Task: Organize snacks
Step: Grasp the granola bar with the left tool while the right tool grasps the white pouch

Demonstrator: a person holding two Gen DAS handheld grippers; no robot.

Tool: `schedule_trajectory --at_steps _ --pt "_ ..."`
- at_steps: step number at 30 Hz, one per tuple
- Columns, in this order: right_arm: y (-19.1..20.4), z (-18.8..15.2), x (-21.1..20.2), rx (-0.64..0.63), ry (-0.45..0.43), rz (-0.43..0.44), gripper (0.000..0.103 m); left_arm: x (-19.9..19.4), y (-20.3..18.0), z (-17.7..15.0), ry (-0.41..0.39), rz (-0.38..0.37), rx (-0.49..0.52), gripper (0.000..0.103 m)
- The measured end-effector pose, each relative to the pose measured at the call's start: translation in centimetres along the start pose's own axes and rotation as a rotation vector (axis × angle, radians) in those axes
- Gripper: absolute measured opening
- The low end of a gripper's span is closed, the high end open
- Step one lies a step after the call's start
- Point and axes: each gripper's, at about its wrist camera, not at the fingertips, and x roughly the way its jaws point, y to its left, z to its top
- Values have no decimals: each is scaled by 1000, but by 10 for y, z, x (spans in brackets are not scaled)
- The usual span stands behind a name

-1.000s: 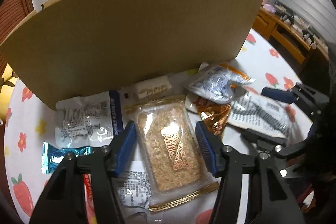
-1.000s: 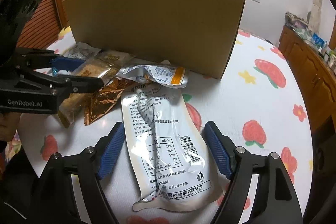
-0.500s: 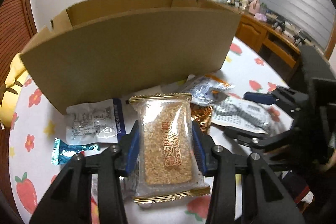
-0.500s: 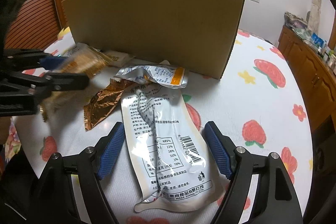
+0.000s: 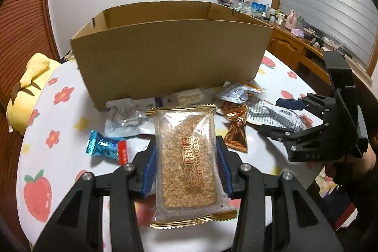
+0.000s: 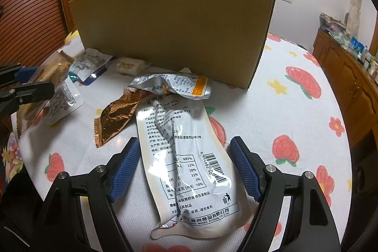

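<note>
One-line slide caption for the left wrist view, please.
Left tongs clamp a sesame soft candy bar above the snack-strewn tablecloth, facing the open cardboard box.

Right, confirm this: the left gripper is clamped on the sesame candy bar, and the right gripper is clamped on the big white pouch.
Half wrong. The left gripper is clamped on the sesame candy bar, but the right wrist view shows the right gripper open, its blue pads clear of the big white pouch lying between them on the tablecloth.

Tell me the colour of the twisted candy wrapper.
Shiny blue twisted candy wrapper, seen best in the left wrist view.
</note>
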Motion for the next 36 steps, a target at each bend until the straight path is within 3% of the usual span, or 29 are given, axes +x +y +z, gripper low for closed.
schedule_trajectory --at_steps 13,23,36 --pt "-1 1 -1 -7 12 6 78 -5 8 -8 -5 -12 -23 45" --pt "2 2 -10 -40 64 30 47 -9 12 -12 -20 -26 -48 45" --pt "15 12 -45 -132 20 -76 45 -16 12 -12 -34 -30 -58 45"
